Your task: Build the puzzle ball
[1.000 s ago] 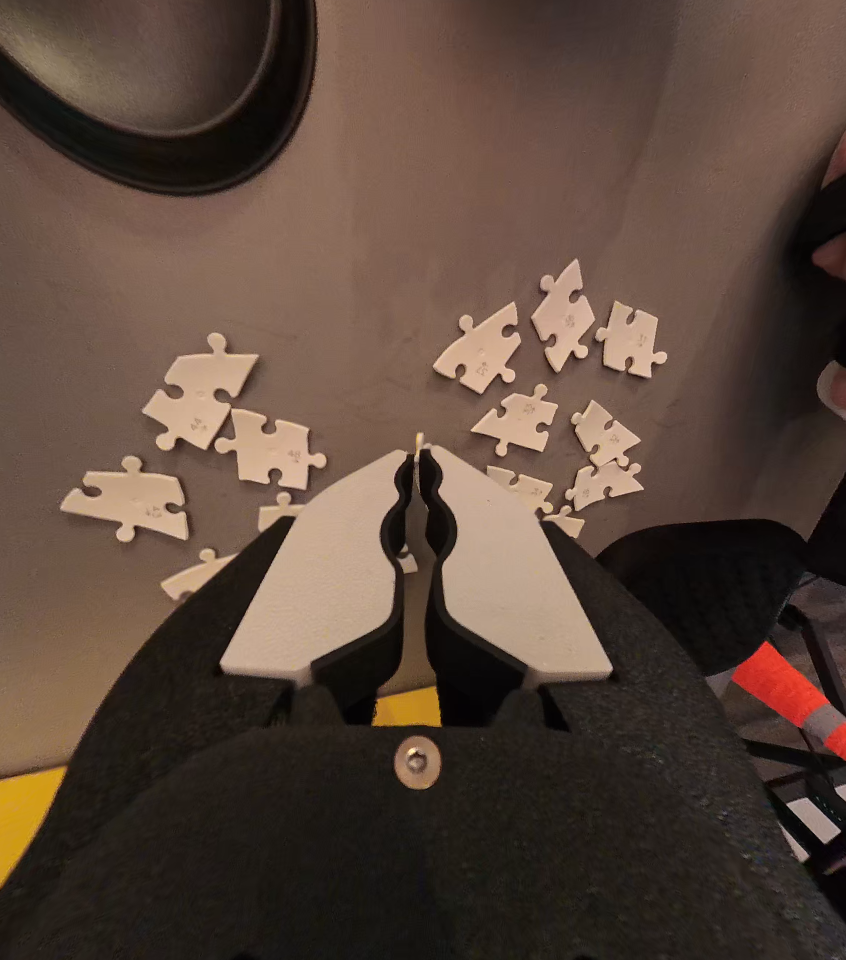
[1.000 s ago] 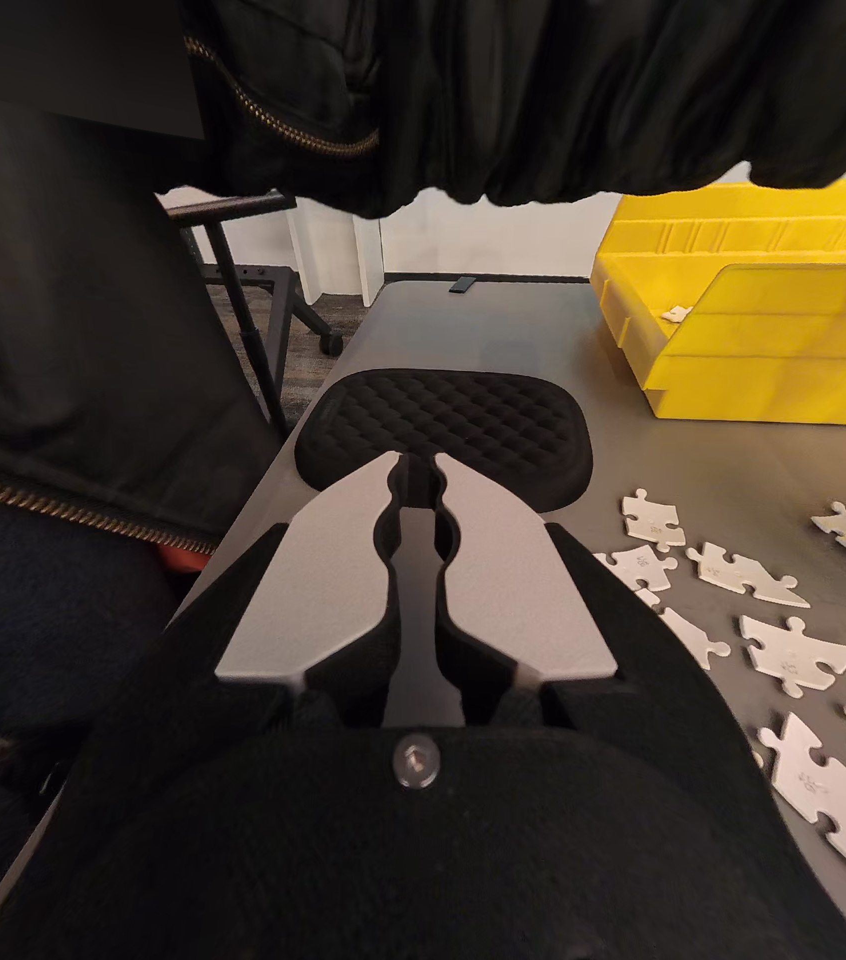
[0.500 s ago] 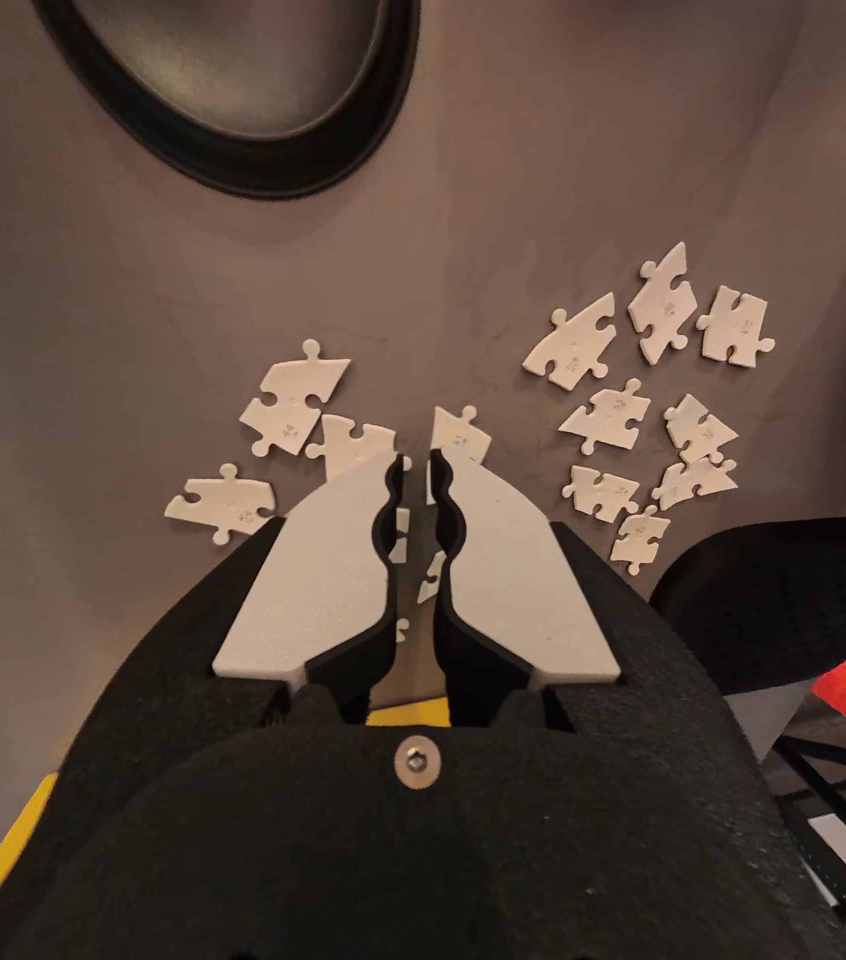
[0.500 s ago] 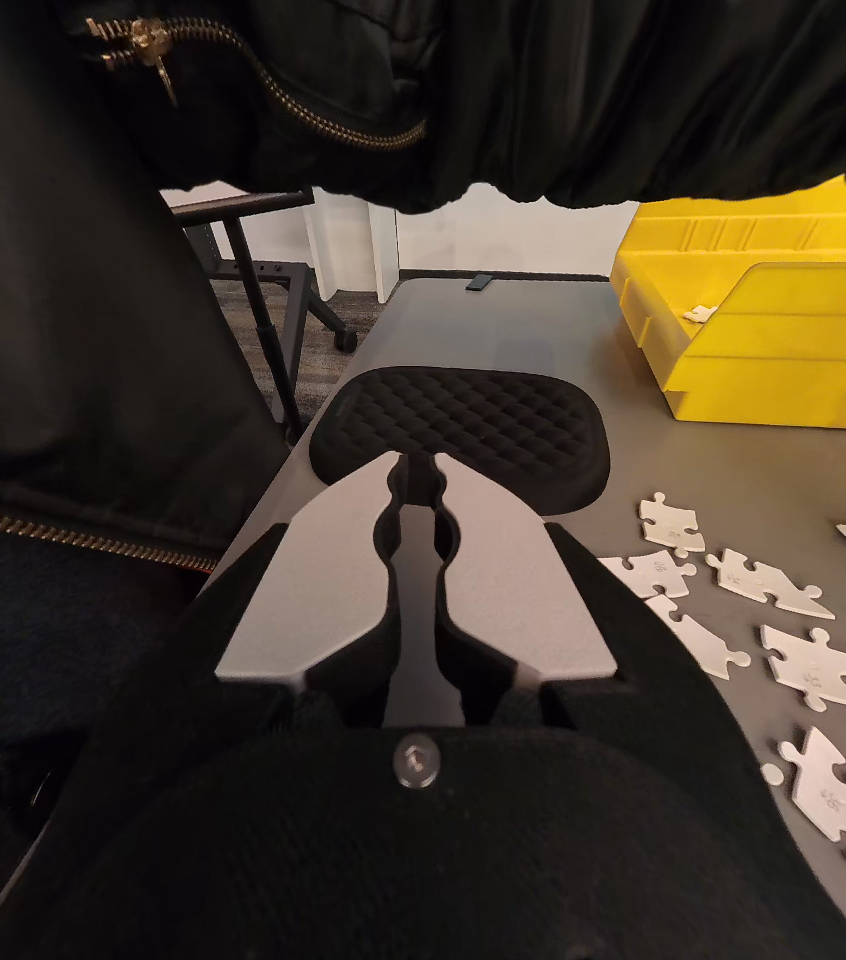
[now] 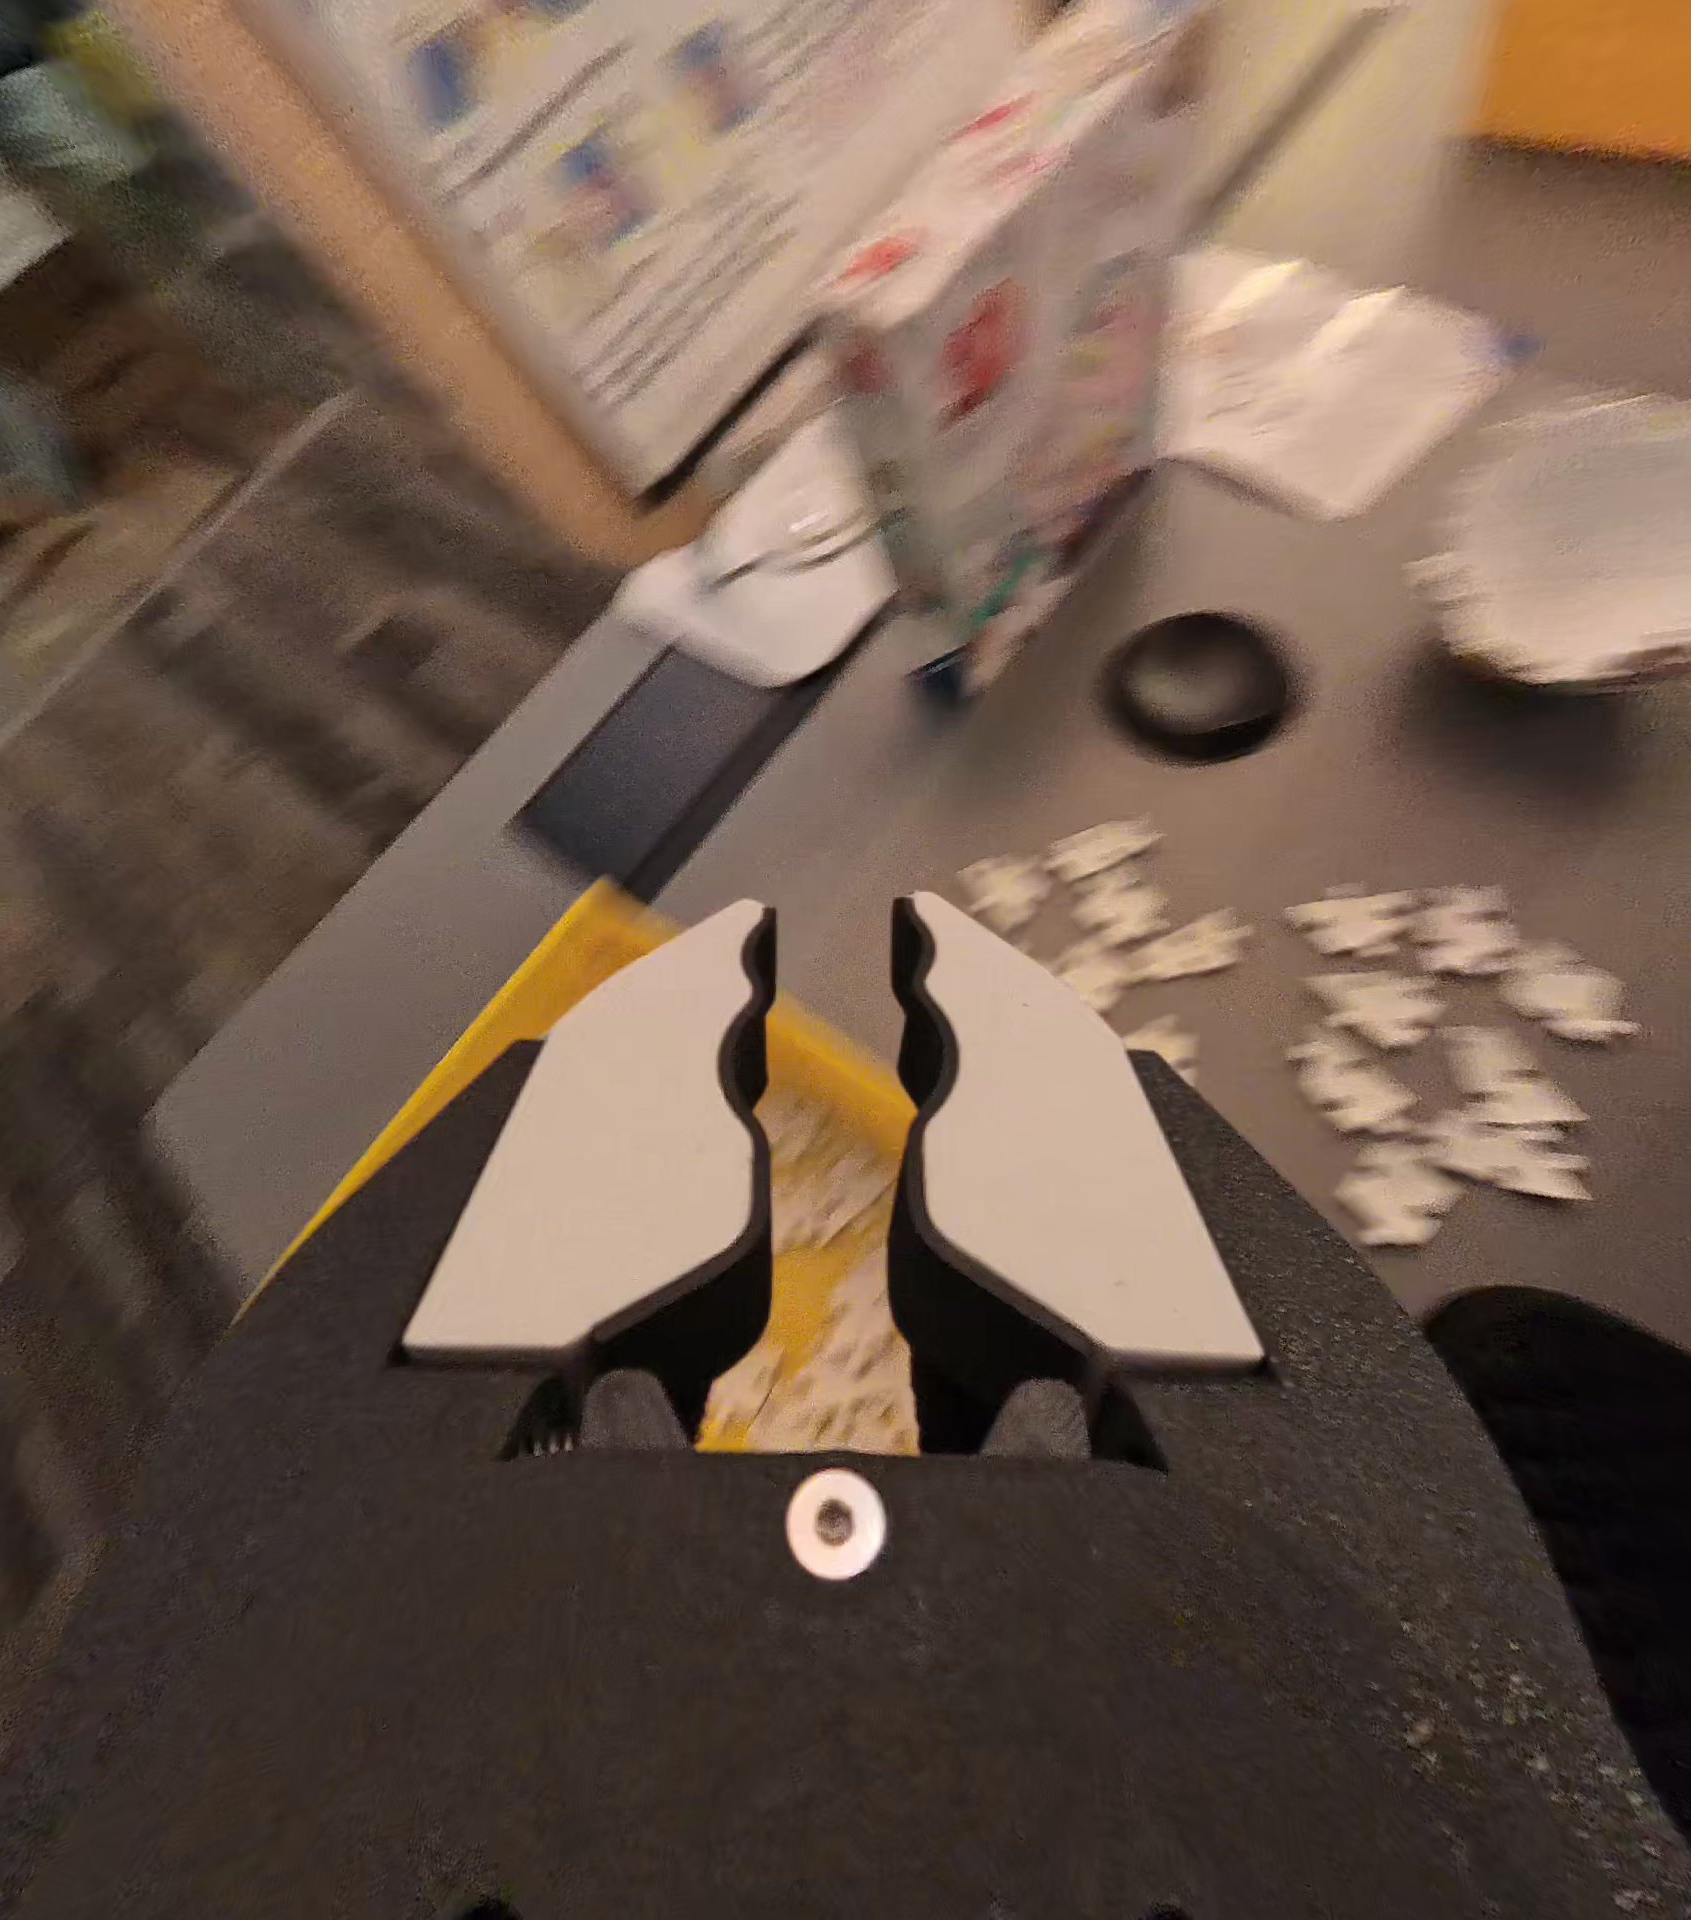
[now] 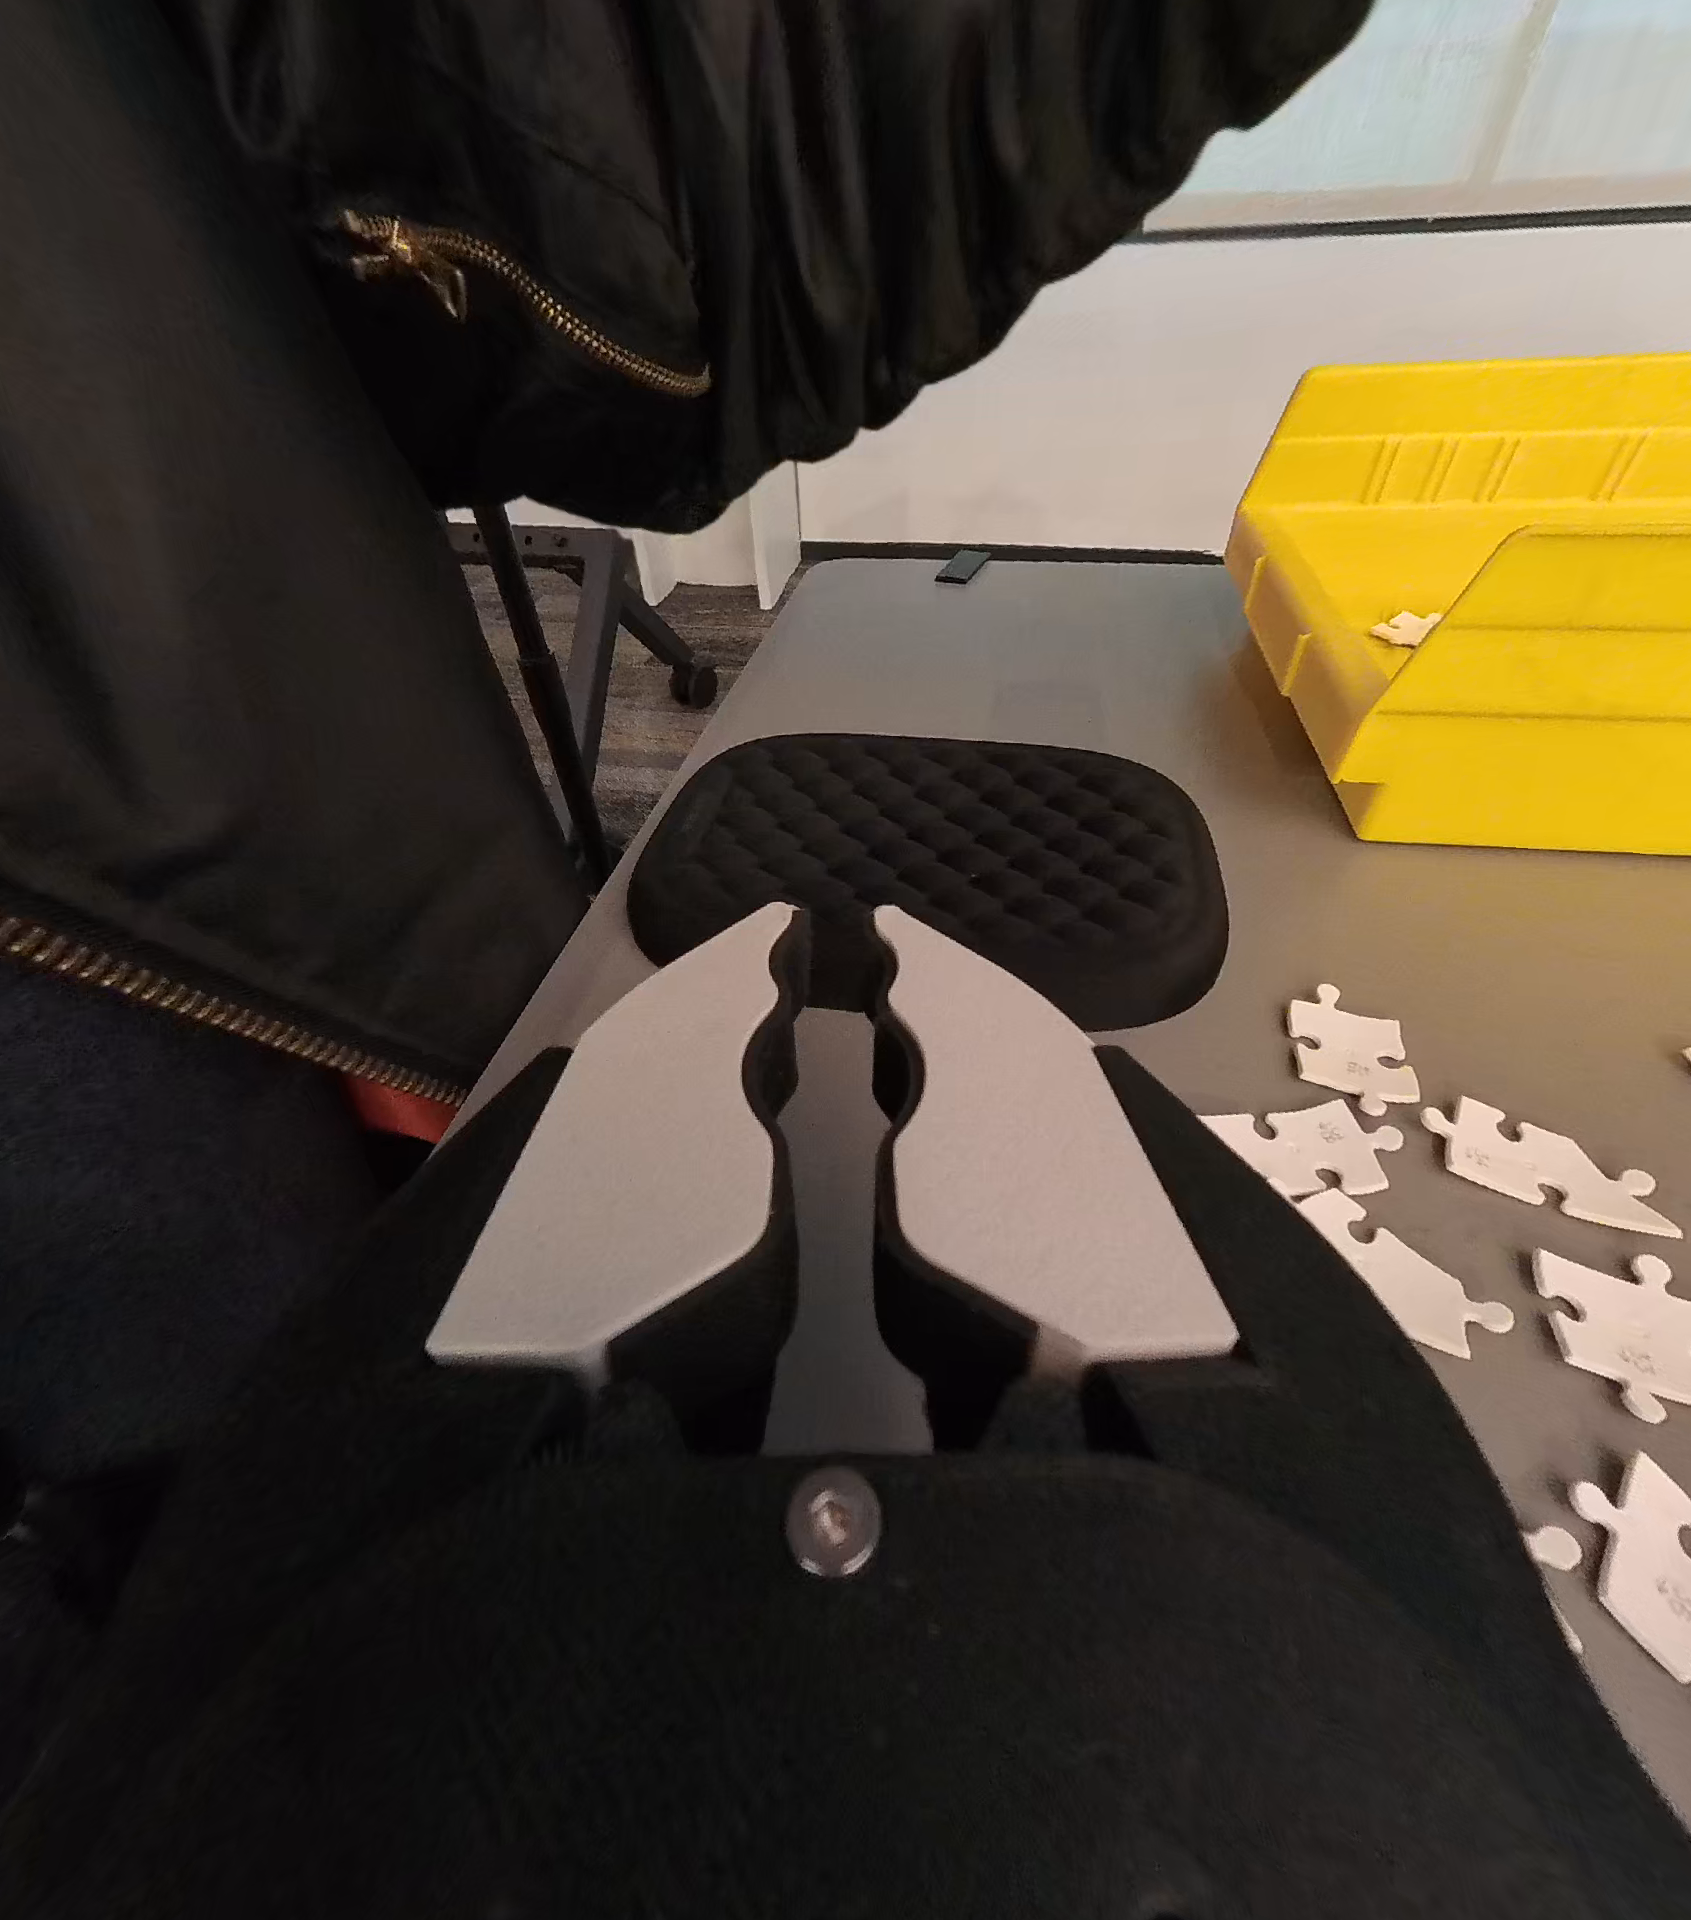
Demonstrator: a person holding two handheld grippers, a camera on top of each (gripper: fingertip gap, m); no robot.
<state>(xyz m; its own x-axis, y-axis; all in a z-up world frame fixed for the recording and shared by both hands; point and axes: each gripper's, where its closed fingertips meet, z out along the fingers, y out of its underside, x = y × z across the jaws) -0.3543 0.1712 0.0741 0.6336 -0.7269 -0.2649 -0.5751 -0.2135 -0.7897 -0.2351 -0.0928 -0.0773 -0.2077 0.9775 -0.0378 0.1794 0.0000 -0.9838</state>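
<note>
The bench [image 6: 1028, 644] carries a yellow bin [image 6: 1547, 769] at its far edge and loose puzzle pieces [image 6: 1651, 1340] mid-surface. Left tool [image 5: 833, 914] open, empty; right tool [image 6: 839, 916] slightly parted, empty. Pinch 1 piece by its edge.

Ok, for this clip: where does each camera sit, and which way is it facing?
Left wrist view: on the left tongs, open, looking across the yellow bin toward blurred puzzle pieces.
Right wrist view: on the right tongs, open and empty, facing the black pad; a jacket fills the left.
Shared: grey table, bin, pieces, pad.
</note>
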